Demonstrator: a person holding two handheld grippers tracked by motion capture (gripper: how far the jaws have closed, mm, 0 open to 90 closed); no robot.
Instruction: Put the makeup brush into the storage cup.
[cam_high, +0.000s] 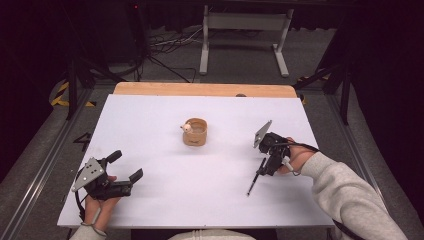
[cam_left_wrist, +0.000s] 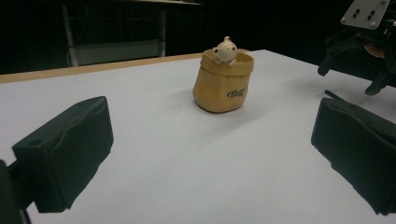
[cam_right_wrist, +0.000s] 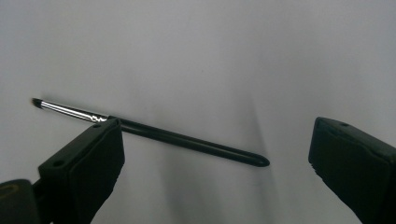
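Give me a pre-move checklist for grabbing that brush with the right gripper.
1. Right gripper open: ok, jaws stand wide apart.
2. Brush between the jaws: not ok, its ferrule end passes behind one jaw and the handle tip stops short of the other.
3. Brush lying flat on the table: ok.
4. Nothing crowding the brush: ok, the pot stands well away.
5. Left gripper out of the way: ok, open and empty at the table's other side.
6. Jaws low enough to close on the brush: cannot tell.
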